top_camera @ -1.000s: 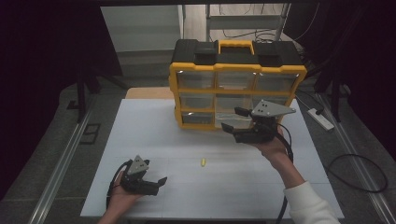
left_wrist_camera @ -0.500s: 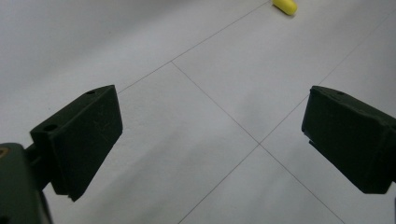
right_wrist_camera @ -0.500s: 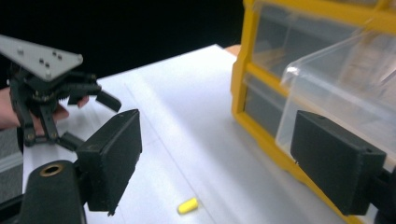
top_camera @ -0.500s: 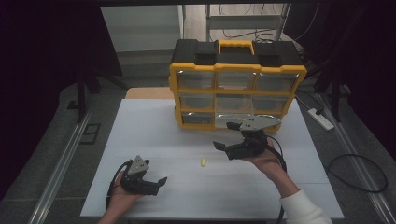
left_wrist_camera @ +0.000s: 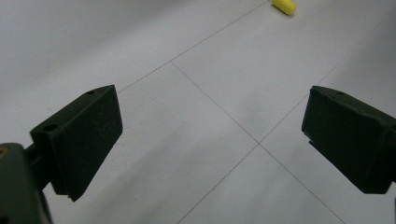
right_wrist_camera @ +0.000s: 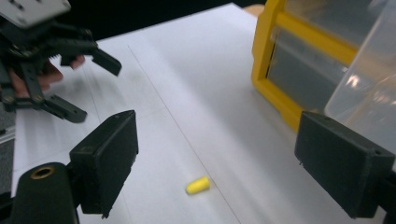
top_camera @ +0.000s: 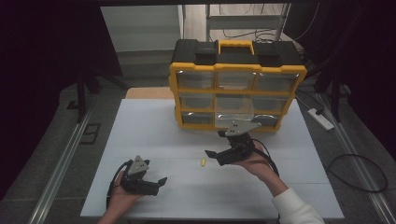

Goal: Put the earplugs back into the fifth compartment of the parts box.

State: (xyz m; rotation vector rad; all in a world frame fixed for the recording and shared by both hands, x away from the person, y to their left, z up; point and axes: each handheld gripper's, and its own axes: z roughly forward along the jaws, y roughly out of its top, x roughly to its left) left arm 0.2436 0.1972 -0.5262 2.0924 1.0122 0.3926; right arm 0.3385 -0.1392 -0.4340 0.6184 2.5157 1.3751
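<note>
The right gripper (top_camera: 215, 153) has come down from the yellow drawer box (top_camera: 237, 86) toward the one little yellow piece (top_camera: 203, 162), which lies near the middle of the white tabletop (top_camera: 140, 126), so I think it is about to pick it up. Its jaws are wide apart and hold nothing. There are two grippers, and the left gripper (top_camera: 159, 182) rests near the front edge, jaws apart and holding nothing too; one clear drawer (top_camera: 233, 109) sticks out of the box.

You're in a lab or workshop: a white worktop (top_camera: 154, 126) ringed by black curtains (top_camera: 42, 70), floor cables (top_camera: 359, 168) and metal shelving (top_camera: 243, 14).
</note>
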